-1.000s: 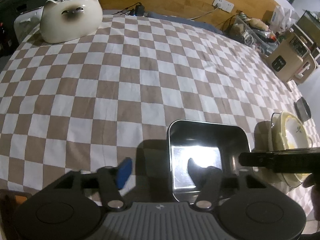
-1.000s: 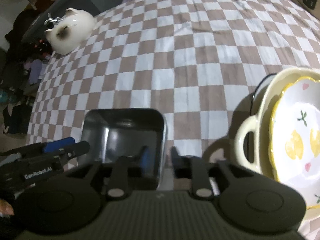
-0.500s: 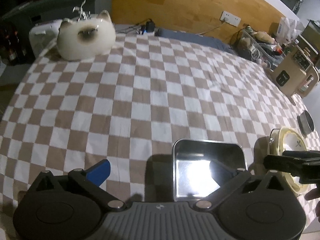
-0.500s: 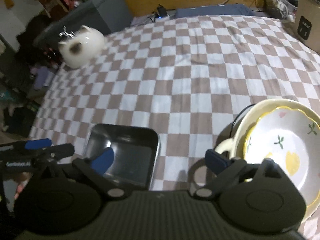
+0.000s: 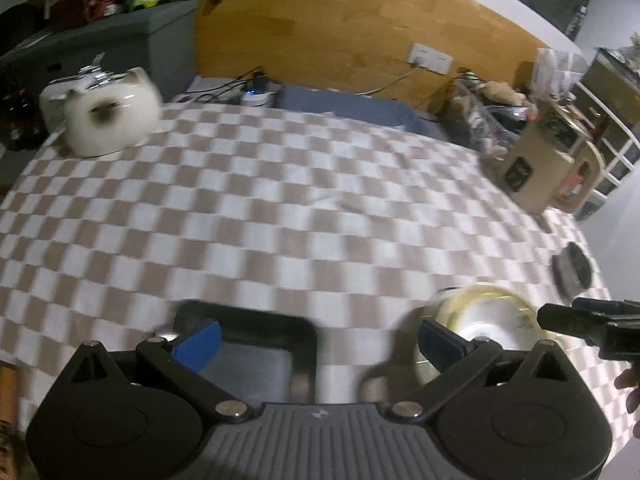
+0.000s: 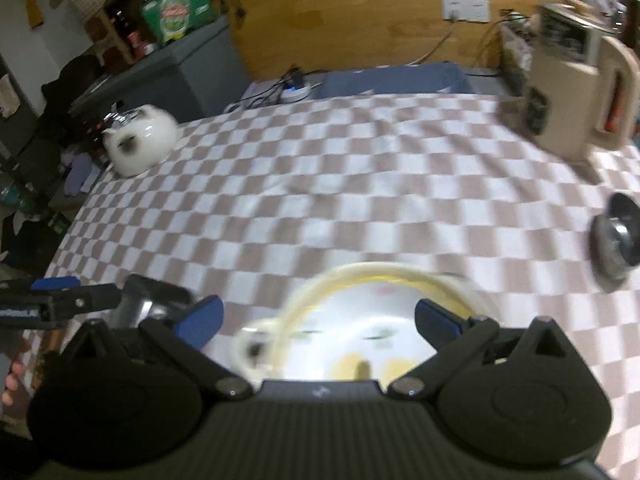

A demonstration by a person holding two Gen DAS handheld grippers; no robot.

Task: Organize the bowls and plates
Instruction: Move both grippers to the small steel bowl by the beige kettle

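Steel tray (image 5: 256, 354) lies below the left gripper (image 5: 318, 340); the yellow-rimmed plate stack (image 6: 360, 320) (blurred) lies below the right gripper (image 6: 318, 324) — both sets of jaws spread wide, empty — on checkered cloth (image 5: 280, 208).

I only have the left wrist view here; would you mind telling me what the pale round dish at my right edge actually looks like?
Observer: In the right wrist view, the cream ceramic dish with a loop handle holds a white plate with yellow fruit prints nested inside it.
Operator: Thank you. Is the right gripper holding either of them?
Observer: No, the right gripper is wide open above them, with nothing between its blue pads.
Operator: And what is the dark round thing far right on the checked cloth?
Observer: From the right wrist it reads as a small dark metal bowl, shiny inside, standing alone on the brown-and-white checked tablecloth.
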